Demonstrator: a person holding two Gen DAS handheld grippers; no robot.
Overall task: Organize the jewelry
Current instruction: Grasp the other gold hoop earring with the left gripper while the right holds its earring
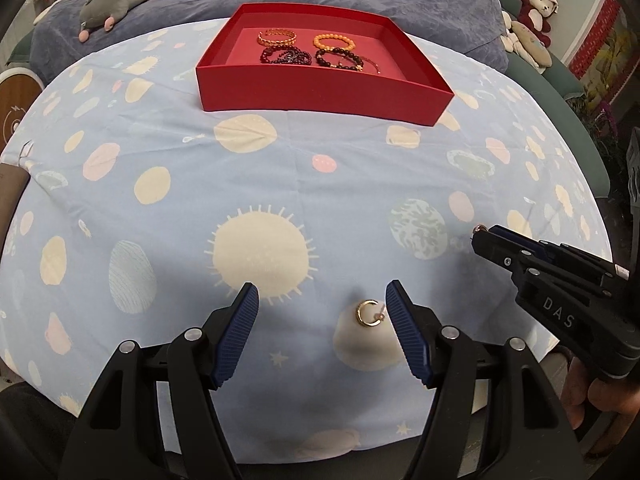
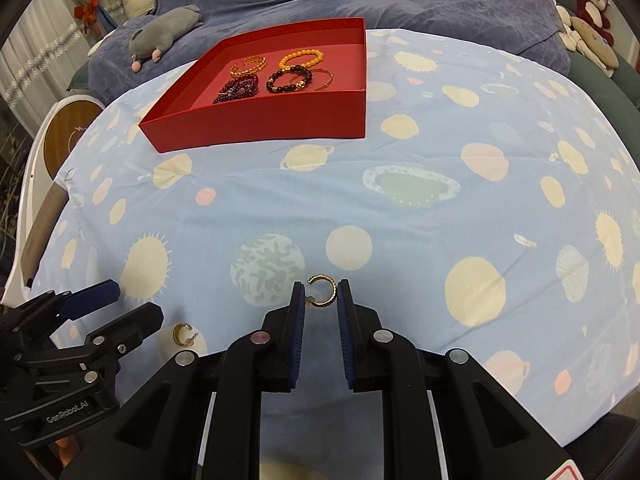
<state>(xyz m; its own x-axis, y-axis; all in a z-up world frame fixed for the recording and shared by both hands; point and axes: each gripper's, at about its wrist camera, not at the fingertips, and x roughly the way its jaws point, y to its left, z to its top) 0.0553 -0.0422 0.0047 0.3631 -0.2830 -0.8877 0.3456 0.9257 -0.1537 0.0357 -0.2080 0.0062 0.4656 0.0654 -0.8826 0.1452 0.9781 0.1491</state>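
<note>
Two gold hoop earrings sit low on the planet-print cloth (image 2: 400, 200): on the left, the left gripper (image 1: 322, 300) is spread wide over one earring (image 1: 369, 313), which lies on the cloth just inside its right finger (image 1: 408, 336), touching neither pad. Further right, the right gripper (image 2: 321, 294) has its pads pinched on the other earring (image 2: 321, 291). Beyond both, the red box (image 1: 320, 92) holds bead bracelets, orange (image 1: 334, 42) and dark (image 1: 336, 58) among them.
</note>
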